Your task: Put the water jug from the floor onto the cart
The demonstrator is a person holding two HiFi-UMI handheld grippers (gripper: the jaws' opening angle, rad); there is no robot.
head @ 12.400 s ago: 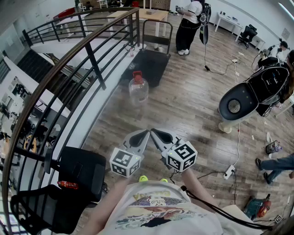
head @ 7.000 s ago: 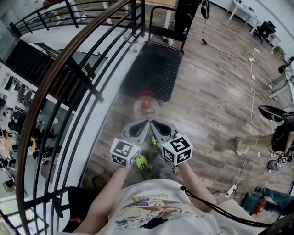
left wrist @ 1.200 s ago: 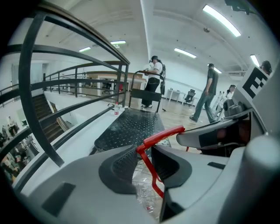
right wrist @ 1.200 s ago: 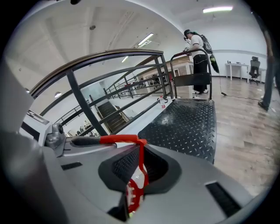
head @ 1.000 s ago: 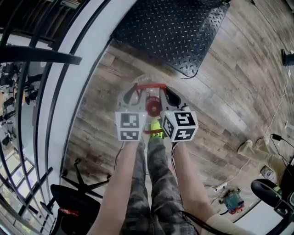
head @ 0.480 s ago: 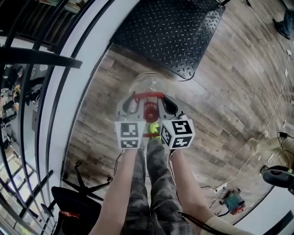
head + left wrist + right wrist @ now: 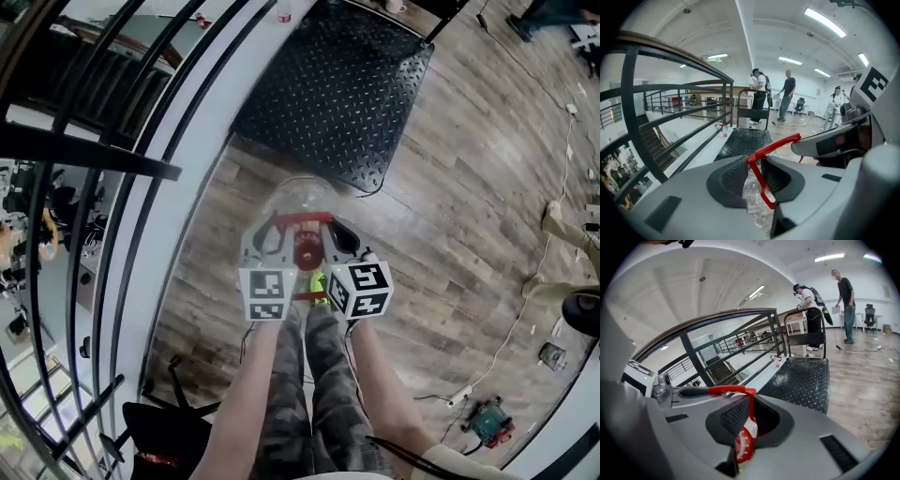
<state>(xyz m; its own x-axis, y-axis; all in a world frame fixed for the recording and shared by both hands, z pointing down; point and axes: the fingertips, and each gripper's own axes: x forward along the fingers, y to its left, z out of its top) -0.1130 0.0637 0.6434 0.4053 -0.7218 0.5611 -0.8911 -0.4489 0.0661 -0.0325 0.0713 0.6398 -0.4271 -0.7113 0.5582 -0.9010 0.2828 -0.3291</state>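
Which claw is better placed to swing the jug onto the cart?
Right, barely: left claw and right claw are both shut on the red handle of the clear plastic water jug, but the black checker-plate cart lies ahead, slightly to the right.

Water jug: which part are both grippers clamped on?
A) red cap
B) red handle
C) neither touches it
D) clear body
B: the left gripper and right gripper each close their jaws on the red handle arching over the water jug.

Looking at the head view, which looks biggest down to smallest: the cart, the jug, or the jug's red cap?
1. Cart, clearly the largest.
2. Jug, though only partly visible.
3. Red cap, the smallest.
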